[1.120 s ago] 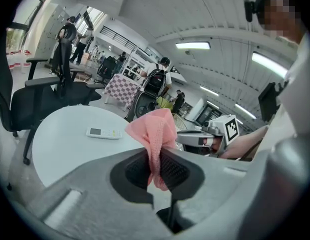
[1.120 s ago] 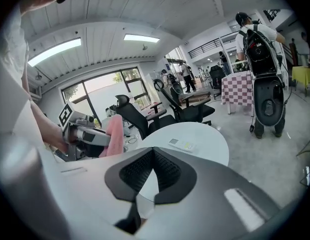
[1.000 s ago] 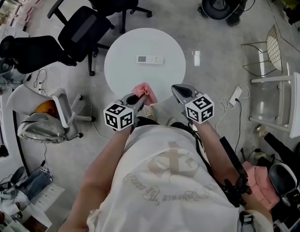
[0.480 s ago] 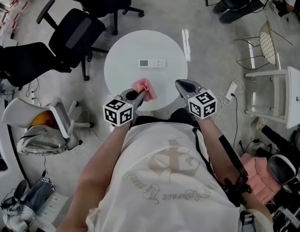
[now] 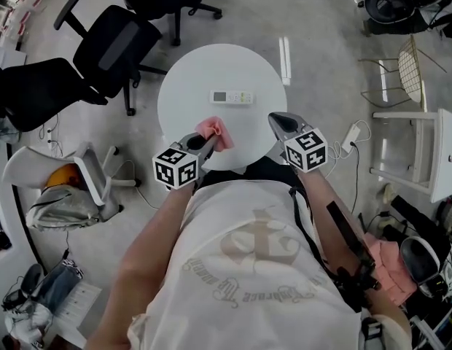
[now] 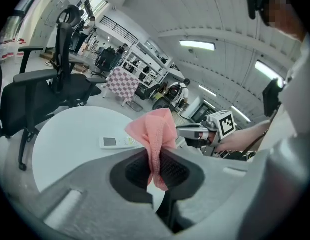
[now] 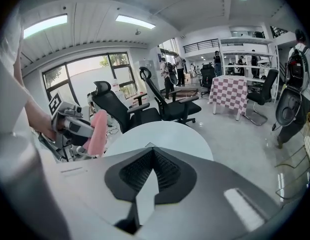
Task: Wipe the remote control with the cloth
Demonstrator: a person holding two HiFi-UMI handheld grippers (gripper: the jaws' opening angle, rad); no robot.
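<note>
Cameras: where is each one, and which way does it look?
Head view: on the person's head, looking down at table, remote, shirt, arms.
Left gripper view: on left gripper, along jaws shut on the cloth, toward the remote.
Right gripper view: on right gripper, along shut empty jaws, across the table.
Shared: each gripper view shows the other gripper.

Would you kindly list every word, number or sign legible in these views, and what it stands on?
Nothing can be quoted with confidence.
White T-shirt: curved printed lettering, too blurred to read.
White rectangular remote control: button labels too small.
Two black-and-white marker cubes: square patterns, no words.
</note>
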